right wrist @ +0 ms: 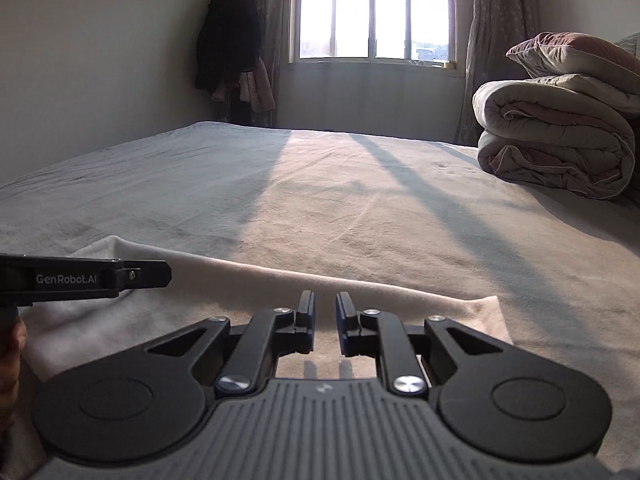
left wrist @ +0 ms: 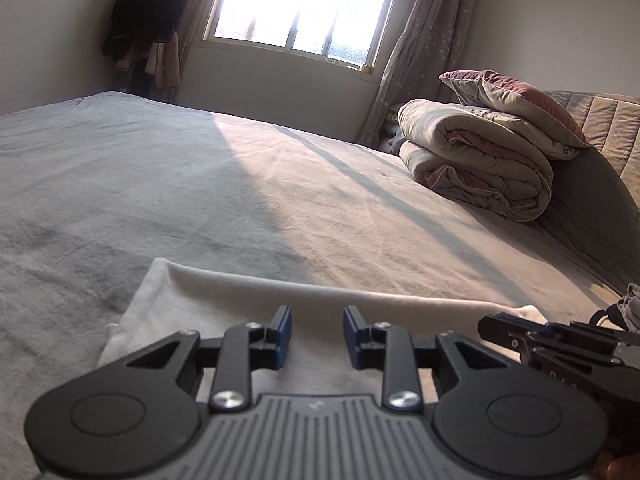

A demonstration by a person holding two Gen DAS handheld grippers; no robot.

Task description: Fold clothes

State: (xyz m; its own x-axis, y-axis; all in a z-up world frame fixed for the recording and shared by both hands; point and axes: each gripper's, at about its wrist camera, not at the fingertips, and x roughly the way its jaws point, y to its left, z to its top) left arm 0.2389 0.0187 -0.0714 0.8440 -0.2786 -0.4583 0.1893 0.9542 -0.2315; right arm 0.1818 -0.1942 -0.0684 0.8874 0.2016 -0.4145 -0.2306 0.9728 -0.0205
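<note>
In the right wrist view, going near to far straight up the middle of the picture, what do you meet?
right gripper → folded white cloth → grey bedsheet → wall below the sill → window.

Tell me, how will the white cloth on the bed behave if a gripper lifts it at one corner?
The white cloth will probably droop, since its folded edge already sags softly. It looks thin, so likely light. On the fuzzy bed cover it may drag rather than slide.
</note>
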